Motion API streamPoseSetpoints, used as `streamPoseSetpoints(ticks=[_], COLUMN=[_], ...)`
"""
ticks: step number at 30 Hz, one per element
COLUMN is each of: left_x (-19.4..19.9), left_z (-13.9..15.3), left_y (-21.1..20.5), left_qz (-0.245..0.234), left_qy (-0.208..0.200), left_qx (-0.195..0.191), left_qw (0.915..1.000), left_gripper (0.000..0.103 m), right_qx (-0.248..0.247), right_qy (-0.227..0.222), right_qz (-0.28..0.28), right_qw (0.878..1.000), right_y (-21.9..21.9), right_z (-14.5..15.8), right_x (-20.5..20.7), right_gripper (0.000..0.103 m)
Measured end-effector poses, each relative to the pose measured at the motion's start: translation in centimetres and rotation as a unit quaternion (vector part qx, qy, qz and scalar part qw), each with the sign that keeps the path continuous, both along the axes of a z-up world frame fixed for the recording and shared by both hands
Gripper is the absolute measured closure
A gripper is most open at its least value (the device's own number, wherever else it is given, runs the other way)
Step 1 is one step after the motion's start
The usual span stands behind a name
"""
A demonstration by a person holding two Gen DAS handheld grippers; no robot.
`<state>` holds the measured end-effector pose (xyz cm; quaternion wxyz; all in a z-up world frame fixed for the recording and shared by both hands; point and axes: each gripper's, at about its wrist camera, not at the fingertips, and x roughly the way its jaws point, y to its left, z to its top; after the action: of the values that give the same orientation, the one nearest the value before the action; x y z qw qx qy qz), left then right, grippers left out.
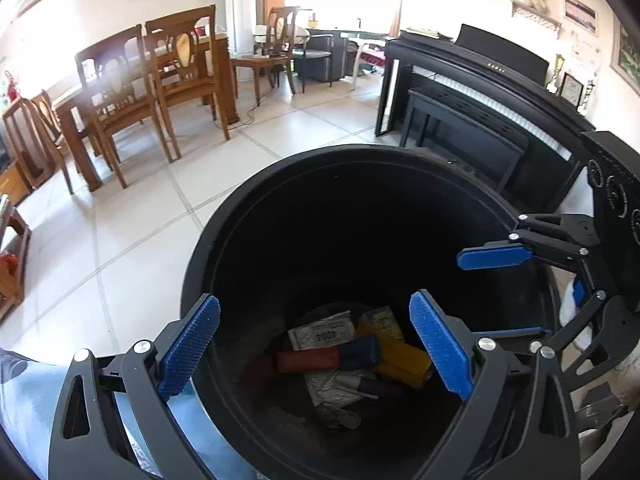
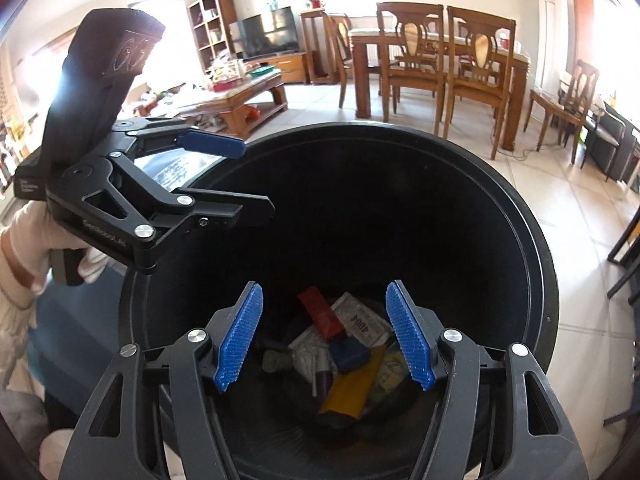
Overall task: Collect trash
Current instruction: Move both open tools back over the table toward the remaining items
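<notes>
A black round trash bin stands on the tiled floor under both grippers. At its bottom lie several pieces of trash: a red and blue wrapper, a yellow wrapper, a white paper labelled 4004 and crumpled paper. My left gripper is open and empty over the bin's mouth; it also shows in the right wrist view. My right gripper is open and empty over the bin, and shows in the left wrist view.
A wooden dining table with chairs stands beyond the bin. A black piano is to the right in the left wrist view. A cluttered coffee table and a TV are at the back left.
</notes>
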<state>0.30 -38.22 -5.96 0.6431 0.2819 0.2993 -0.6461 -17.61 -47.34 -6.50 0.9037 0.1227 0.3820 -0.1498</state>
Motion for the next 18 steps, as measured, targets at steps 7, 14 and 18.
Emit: streamPoseSetpoints(ticks=[7, 14, 18], left_x=[0.1, 0.4, 0.5], left_z=[0.5, 1.1, 1.8], left_y=[-0.2, 1.1, 2.5], left_qz=[-0.012, -0.037, -0.049], left_qy=[0.021, 0.072, 0.105], left_qx=[-0.01, -0.029, -0.043], left_qw=[0.9997, 0.9963, 0.9923], left_gripper=[0.008, 0.008, 0.007], right_qx=[-0.001, -0.004, -0.014], right_qy=[-0.001, 0.001, 0.008], right_qz=[0.001, -0.003, -0.006], right_qw=[1.0, 1.0, 1.0], right_y=[0.4, 0.5, 1.1], right_z=[0.0, 0.3, 0.4], right_x=[-0.2, -0.3, 0.0], right_gripper=[0.028, 0.007, 0.005])
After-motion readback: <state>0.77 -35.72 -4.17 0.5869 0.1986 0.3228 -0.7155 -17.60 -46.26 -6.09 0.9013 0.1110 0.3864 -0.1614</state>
